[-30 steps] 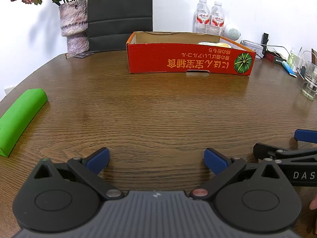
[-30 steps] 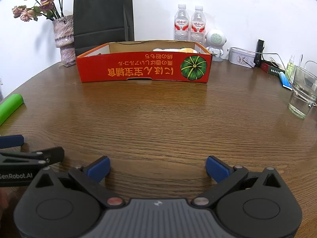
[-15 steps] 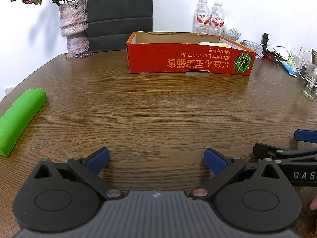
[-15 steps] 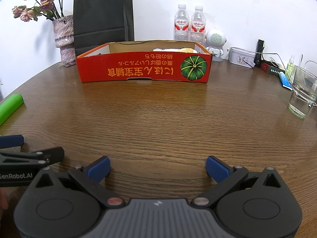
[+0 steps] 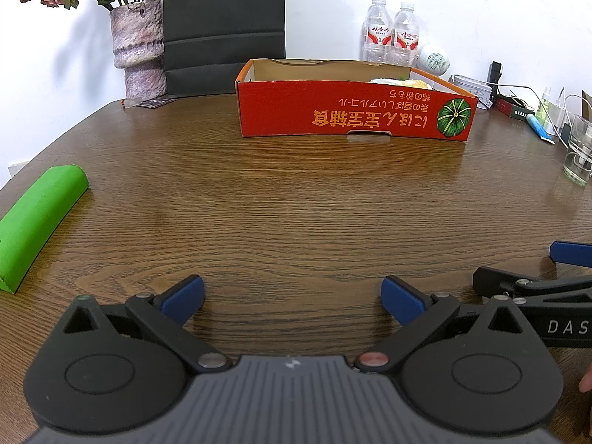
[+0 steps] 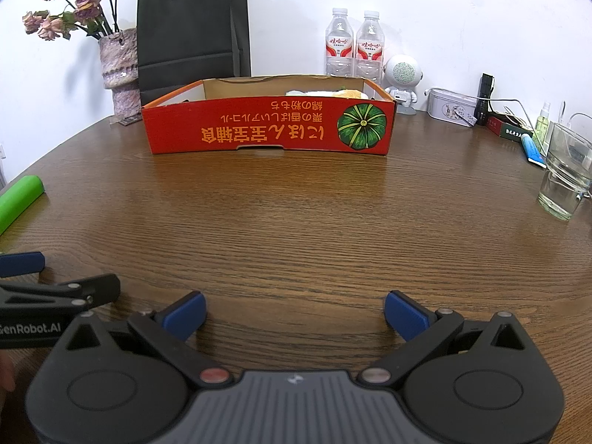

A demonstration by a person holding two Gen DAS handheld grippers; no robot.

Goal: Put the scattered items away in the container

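A red cardboard box with a pumpkin picture stands at the far middle of the brown table. Pale and yellow items lie in its right end. My left gripper is open and empty, low over the near table. My right gripper is open and empty beside it. Each gripper shows at the edge of the other's view, the right one in the left wrist view, the left one in the right wrist view. A green foam block lies at the left edge.
A vase of dried flowers and a black paper bag stand behind the box to the left. Two water bottles, a white speaker, a tin, cables and a glass crowd the right side.
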